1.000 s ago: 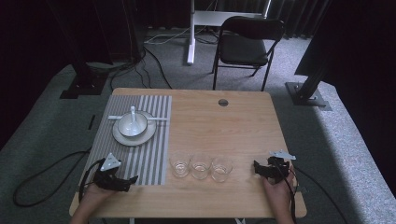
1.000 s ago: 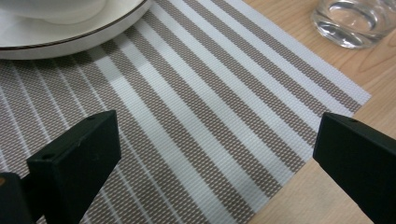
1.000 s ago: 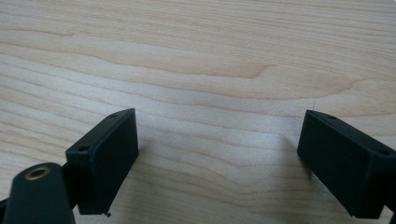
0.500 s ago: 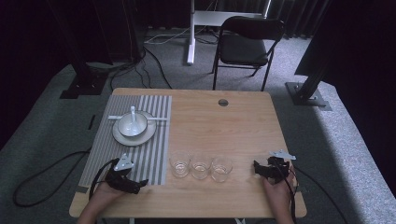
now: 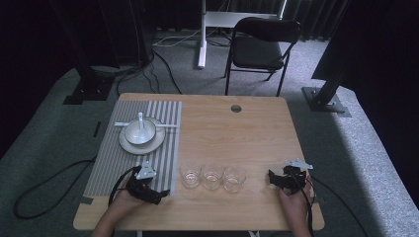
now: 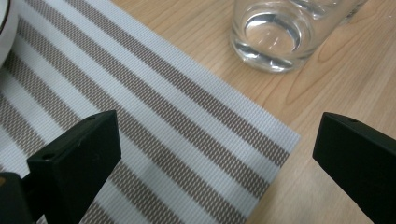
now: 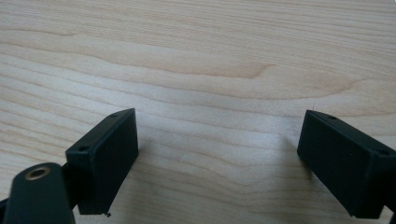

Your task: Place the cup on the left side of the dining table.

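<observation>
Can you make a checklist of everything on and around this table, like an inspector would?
Surface: wooden table with a round hole near the far edge.
Job's things: three empty glasses in a row; striped placemat carrying a plate, a bowl and a spoon.
Clutter: nothing seen.
Grippers: left hand-held gripper open over the placemat's corner; right hand-held gripper open over bare wood.
Cables: one trails from each gripper; more lie on the floor.
Surroundings: black chair, grey carpet, dark stands.

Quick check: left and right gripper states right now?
Left gripper: open, holding nothing, over the striped placemat.
Right gripper: open, holding nothing, over the table.
</observation>
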Demonstrator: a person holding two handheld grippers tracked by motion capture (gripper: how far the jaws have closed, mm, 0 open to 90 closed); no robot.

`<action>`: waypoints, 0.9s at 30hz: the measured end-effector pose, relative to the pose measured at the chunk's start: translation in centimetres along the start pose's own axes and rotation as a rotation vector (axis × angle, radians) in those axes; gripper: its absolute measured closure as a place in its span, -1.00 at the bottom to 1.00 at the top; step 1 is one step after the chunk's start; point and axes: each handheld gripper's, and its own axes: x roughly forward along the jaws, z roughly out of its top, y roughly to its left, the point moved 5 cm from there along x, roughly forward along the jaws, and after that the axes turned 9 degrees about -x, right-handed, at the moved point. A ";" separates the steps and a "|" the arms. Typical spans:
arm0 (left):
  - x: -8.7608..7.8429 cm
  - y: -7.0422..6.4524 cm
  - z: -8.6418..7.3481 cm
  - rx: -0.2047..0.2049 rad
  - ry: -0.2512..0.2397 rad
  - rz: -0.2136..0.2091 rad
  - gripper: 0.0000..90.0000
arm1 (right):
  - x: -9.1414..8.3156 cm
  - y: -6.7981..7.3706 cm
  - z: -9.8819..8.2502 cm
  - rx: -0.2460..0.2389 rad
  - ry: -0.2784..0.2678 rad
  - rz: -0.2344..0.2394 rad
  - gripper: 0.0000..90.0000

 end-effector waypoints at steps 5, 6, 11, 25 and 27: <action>0.7 -0.6 0.5 0.012 -0.001 -0.018 -0.97 | 0.0 0.0 0.0 0.000 0.000 0.000 -0.74; 0.8 -0.7 0.6 0.015 0.000 -0.031 -0.97 | 0.0 0.0 0.0 0.000 0.000 0.000 -0.74; 1.3 -1.2 1.1 0.029 -0.004 -0.043 -0.97 | 0.0 0.0 0.0 0.000 0.000 0.000 -0.74; 2.7 -2.8 2.7 0.056 -0.024 -0.086 -0.92 | 0.0 0.0 0.0 0.000 0.000 0.000 -0.74; 3.0 -3.0 2.9 0.063 -0.024 -0.081 -0.92 | 0.0 0.0 0.0 0.000 0.000 0.000 -0.74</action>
